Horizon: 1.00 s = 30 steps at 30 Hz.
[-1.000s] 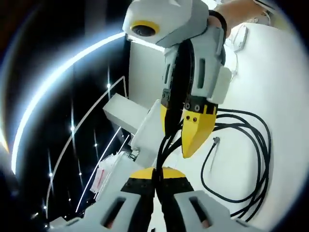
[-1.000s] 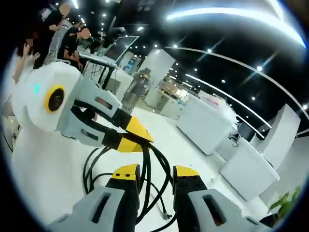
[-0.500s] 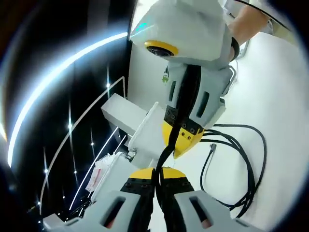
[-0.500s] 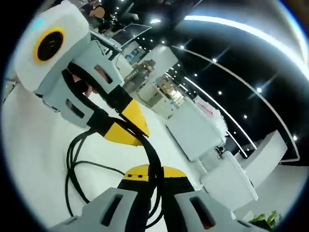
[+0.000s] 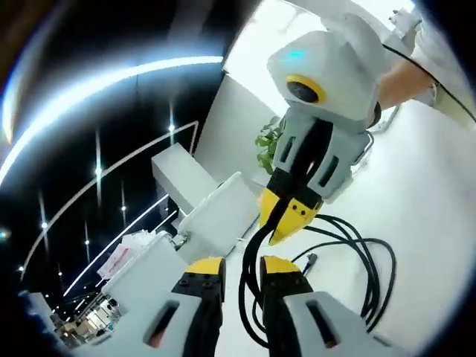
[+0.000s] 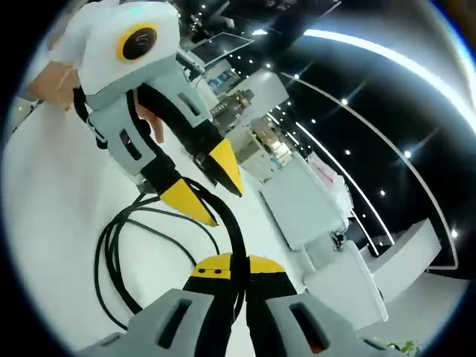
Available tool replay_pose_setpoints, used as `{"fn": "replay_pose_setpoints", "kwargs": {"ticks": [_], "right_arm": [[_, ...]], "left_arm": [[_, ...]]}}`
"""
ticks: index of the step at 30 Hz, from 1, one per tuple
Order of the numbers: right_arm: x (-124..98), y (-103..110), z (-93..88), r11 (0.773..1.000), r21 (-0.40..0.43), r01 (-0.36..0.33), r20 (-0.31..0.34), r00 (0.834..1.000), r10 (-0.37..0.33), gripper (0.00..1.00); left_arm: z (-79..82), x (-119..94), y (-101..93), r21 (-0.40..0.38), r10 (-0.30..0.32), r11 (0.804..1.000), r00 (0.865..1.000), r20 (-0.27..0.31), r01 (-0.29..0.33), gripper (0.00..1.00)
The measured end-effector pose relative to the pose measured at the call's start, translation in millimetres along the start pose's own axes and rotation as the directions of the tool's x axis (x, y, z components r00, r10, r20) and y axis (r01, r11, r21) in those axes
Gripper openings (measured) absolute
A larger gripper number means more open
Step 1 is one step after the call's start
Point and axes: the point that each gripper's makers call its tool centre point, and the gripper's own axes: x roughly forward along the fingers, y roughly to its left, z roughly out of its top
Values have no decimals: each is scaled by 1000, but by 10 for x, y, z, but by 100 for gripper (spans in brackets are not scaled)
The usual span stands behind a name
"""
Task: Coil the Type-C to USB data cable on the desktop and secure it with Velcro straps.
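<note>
Right gripper view shows the right gripper (image 6: pixel 229 262) clamped on the cable (image 6: pixel 111 260) and the left gripper (image 6: pixel 202 184) parted, so regrip before lifting the loops off the counter (image 6: pixel 44 216).

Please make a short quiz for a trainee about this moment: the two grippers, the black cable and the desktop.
1. True or false: the right gripper is shut on the black cable.
2. How do the jaws of the left gripper stand? A) pressed together on nothing; B) apart, with the cable running between them; C) clamped on a strap.
3. Fill in: the desktop under the cable loops is ____ in colour.
Key: 1 true; 2 B; 3 white.
</note>
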Motion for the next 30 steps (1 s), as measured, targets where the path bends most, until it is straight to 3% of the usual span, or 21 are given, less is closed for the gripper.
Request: {"fn": "replay_pose_setpoints", "kwargs": {"ticks": [3, 8, 12, 16, 23, 25, 27, 28, 30], "right_arm": [[15, 17, -9, 1000, 14, -12, 2, 1000, 12, 3], [17, 42, 14, 1000, 5, -16, 7, 1000, 16, 4], [-36, 60, 64, 1000, -15, -21, 34, 999, 21, 4], [-34, 75, 98, 1000, -15, -21, 48, 999, 22, 4], [-35, 63, 112, 997, 70, 19, 109, 994, -27, 8], [-79, 92, 171, 975, 222, -22, 150, 989, -12, 14], [-161, 59, 234, 934, 350, -66, 202, 979, -7, 14], [-213, 30, 276, 902, 422, -94, 238, 971, -10, 14], [-322, -55, 340, 815, 560, -152, 302, 953, -30, 14]], "left_arm": [[-47, 11, -35, -40, -38, 998, 999, -4, 38, 16], [-122, 21, -117, -16, -70, 997, 997, -43, 69, 18], [-166, 9, -86, -137, -81, 988, 996, -46, 74, 16], [-212, 23, -70, -74, -49, 996, 996, -73, 44, 9], [-203, 1, -1, -85, -21, 996, 998, -67, 15, 5], [-235, -4, 13, -75, -11, 997, 997, -80, 5, 4], [-257, -18, 28, -82, -8, 997, 996, -84, 1, 4], [-273, -25, 32, -82, -7, 997, 996, -90, 0, 4], [-302, -39, 42, -78, -4, 997, 995, -98, -3, 4]]}}
